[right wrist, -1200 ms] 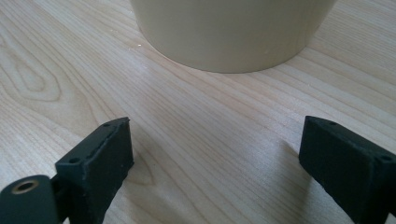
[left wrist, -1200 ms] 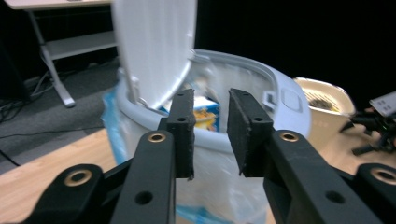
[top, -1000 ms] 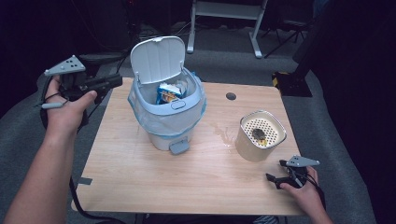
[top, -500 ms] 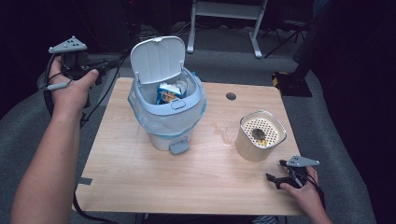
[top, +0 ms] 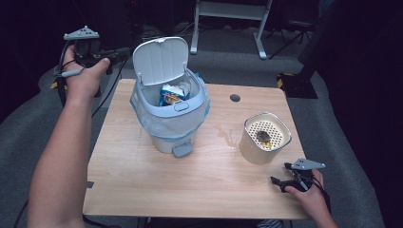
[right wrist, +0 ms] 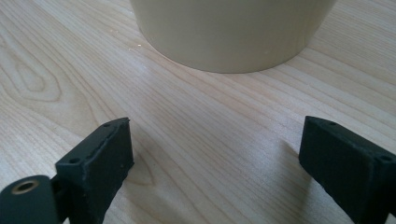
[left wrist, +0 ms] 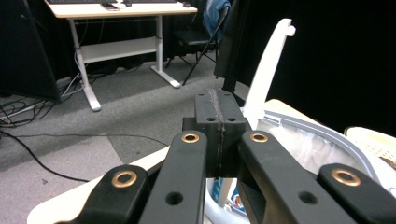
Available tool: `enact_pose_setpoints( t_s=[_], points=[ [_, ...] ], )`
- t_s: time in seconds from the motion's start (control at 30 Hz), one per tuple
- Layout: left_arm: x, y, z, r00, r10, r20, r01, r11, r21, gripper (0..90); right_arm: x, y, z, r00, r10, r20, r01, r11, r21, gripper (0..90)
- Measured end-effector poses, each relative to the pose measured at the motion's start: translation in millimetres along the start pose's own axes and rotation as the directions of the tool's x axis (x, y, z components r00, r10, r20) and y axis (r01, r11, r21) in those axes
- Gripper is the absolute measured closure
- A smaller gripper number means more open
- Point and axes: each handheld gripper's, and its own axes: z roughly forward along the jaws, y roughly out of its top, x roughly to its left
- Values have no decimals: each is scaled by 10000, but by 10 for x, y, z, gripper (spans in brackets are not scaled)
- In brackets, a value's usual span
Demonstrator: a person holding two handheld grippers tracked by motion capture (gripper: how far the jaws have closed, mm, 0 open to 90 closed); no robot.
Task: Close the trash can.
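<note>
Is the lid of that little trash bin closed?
No, the white lid stands raised behind the bin, showing wrappers inside.

Bright overhead light falls evenly on the pale wood table [top: 142,180] in the high view, while the surrounding room sinks into near black. In the left gripper view, the closest black linkage of the hand-held gripper [left wrist: 219,128] is soft and out of focus. In the right gripper view, soft shadows spread on the wood beneath the jaws.

A pale blue bin [top: 172,121] stands on the table with its white lid [top: 159,59] up, and a cream pot [top: 263,138] stands to its right.
</note>
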Motion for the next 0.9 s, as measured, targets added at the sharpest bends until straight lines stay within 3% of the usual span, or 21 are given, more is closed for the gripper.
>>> enact_pose_setpoints(
  t_s=[0.13,0.3,0.47,0.53,0.67,0.77,0.9],
  points=[
    [-10,19,79,9988,-86,473,88,10000,-29,900,0,0,0,10000,-4,2,4,10000,1,98],
    [-63,33,81,9972,101,738,-103,9999,22,900,-1,0,0,10000,-12,1,12,10000,-5,98],
    [-160,34,44,9896,157,1431,-208,9992,341,890,0,0,0,10000,-4,1,4,10000,-3,98],
    [-234,22,37,9884,219,1500,-269,9991,318,782,0,0,0,10000,1,-1,-1,10000,-1,98],
    [-400,-32,83,9856,499,1616,-578,9973,450,677,-1,0,1,10000,-21,5,21,10000,-14,98],
    [-520,-75,138,9829,712,1698,-852,9934,769,645,-1,0,0,10000,-23,-4,23,10000,-14,98],
    [-633,-143,208,9828,742,1691,-906,9917,916,608,-2,0,0,10000,-26,-1,26,10000,-9,98]
  ],
)
